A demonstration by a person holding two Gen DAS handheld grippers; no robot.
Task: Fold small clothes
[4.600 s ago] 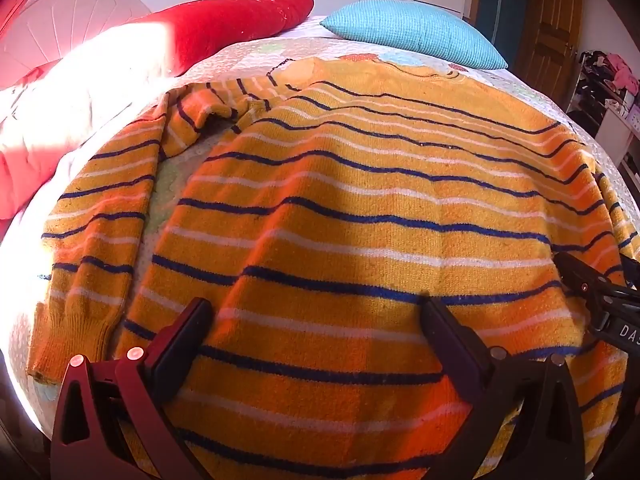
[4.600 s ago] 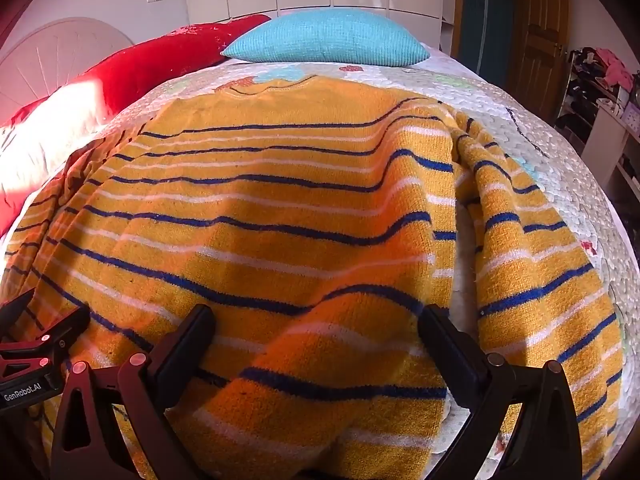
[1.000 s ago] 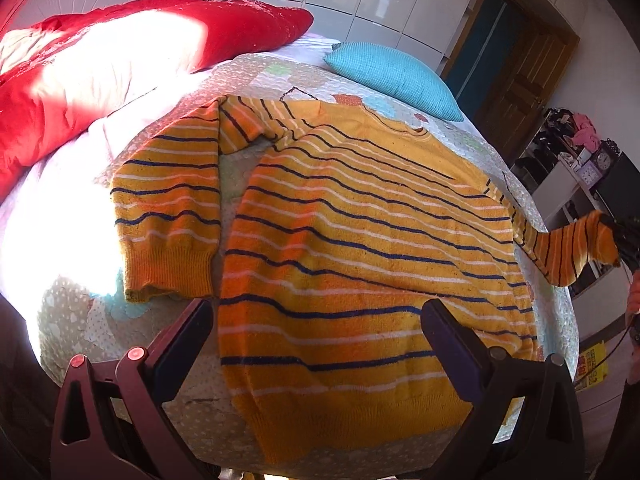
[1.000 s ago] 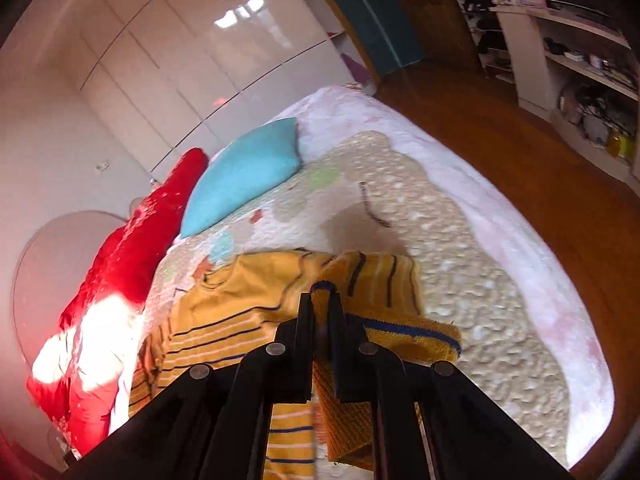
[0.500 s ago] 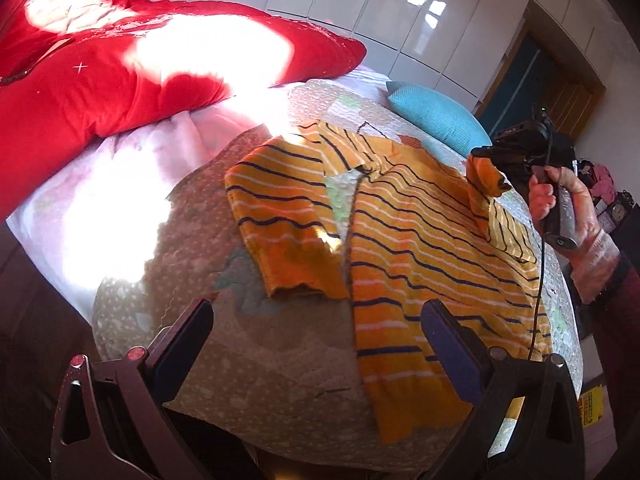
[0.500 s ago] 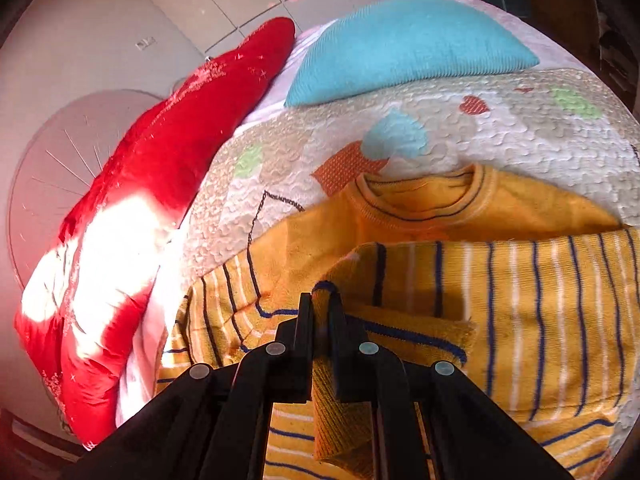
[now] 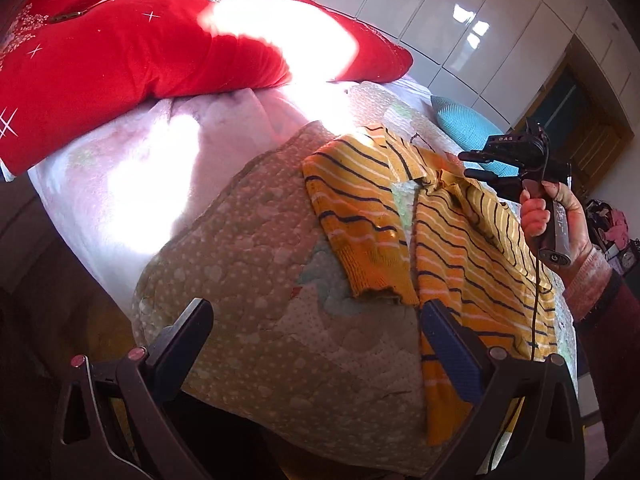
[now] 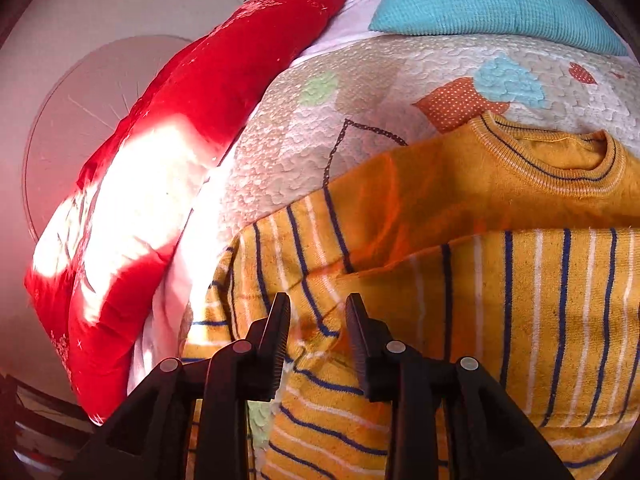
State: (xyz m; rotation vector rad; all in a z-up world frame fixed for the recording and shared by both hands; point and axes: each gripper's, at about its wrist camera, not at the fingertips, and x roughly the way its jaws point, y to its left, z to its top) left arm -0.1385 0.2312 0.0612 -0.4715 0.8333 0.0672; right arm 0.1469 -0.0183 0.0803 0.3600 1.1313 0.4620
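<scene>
The left tongs [image 7: 316,340] stand wide apart at the bottom of the left wrist view, grasping nothing, poised above the near edge of the bed. The right tongs [image 8: 318,336] sit at the bottom centre of the right wrist view, parted by a narrow gap and released, hovering just over the folded sleeve cloth; in the left wrist view they appear at the right edge [image 7: 466,164], gripped by the right hand [image 7: 554,216]. The sweater [image 7: 460,236] lies flat on the quilt in the centre and right of the left wrist frame: a mustard-yellow knit with thin navy and white stripes, ribbed cuffs and a ribbed round collar [image 8: 560,168] at the upper right of the right wrist frame. One sleeve [image 8: 540,304] is folded across the chest, its stripes running upright, while the other sleeve [image 7: 360,224] lies beside the body, its cuff toward the camera. The quilt [image 7: 256,264] is puffy and stitched, pale with dotted patches. A glossy red cushion [image 7: 132,52] fills the upper left, and a waffle-textured turquoise pillow [image 8: 492,0] rests at the head of the bed.
</scene>
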